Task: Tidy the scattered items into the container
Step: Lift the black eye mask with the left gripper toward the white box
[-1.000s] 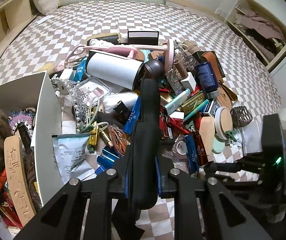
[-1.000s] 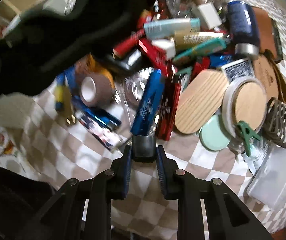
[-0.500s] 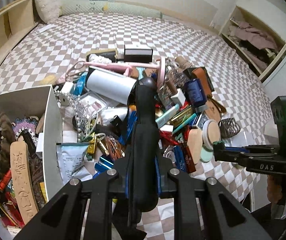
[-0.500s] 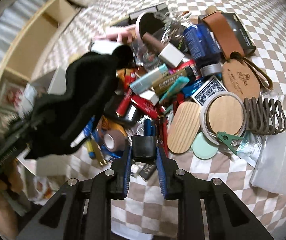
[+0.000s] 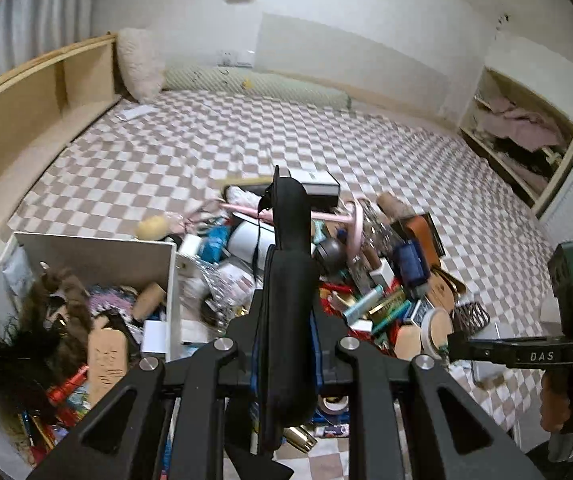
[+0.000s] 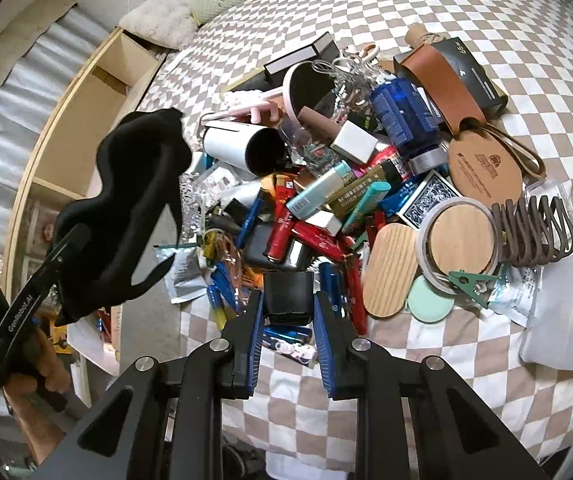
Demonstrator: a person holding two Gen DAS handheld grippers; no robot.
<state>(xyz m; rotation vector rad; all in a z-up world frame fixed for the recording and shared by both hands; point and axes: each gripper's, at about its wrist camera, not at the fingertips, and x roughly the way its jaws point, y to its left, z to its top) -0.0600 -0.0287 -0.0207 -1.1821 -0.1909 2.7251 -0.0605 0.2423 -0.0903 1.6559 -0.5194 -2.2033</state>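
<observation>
Box (image 5: 98,258) lower left w/ items in it; clutter pile (image 5: 366,280) just right of it, on bed (image 5: 246,140); shelf (image 5: 26,120) upper left.

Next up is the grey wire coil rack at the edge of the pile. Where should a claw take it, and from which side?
Pinch one upright loop at the top of the grey wire rack, coming from above. Its loops stand clear, with gaps for a finger.
</observation>
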